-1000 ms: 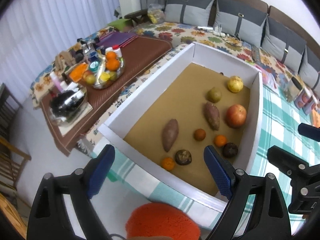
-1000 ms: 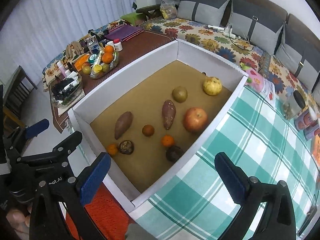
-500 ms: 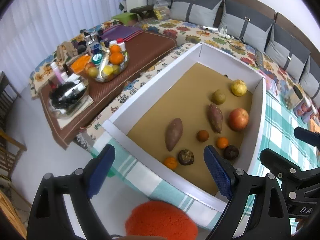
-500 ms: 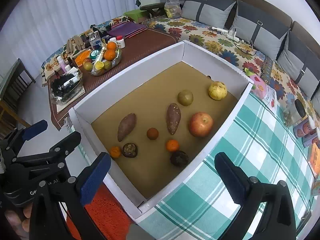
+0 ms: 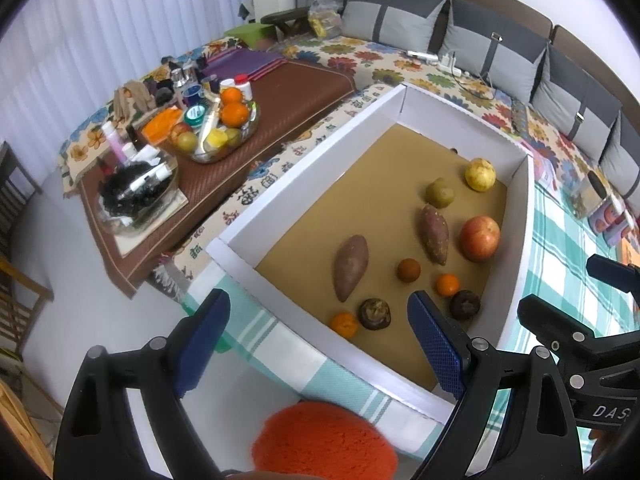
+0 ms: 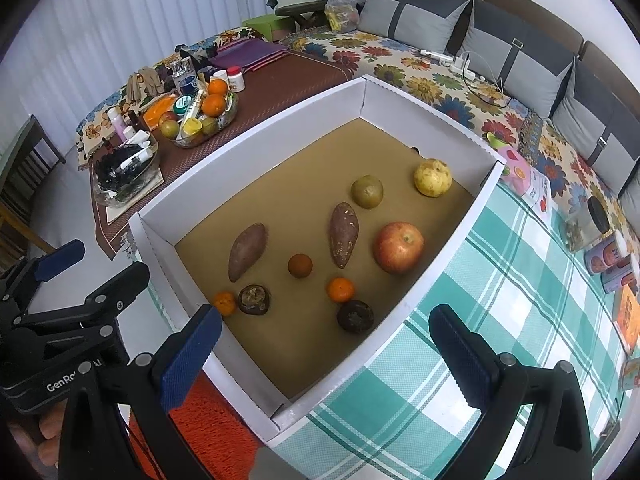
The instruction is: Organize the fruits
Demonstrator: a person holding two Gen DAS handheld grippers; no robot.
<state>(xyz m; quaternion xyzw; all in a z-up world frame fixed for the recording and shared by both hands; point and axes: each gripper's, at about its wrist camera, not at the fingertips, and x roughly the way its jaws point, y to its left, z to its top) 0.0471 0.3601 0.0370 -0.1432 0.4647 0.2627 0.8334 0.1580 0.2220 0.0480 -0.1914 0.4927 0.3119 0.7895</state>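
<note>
Evidently nothing is held: the left gripper [image 5: 320, 344] and right gripper [image 6: 324, 356] hover spread wide at the near corner of the white box [image 6: 256, 132]. The red apple [image 6: 399, 247], near its right wall, looks heavy, firm and smooth; pinch across its widest girth.
</note>
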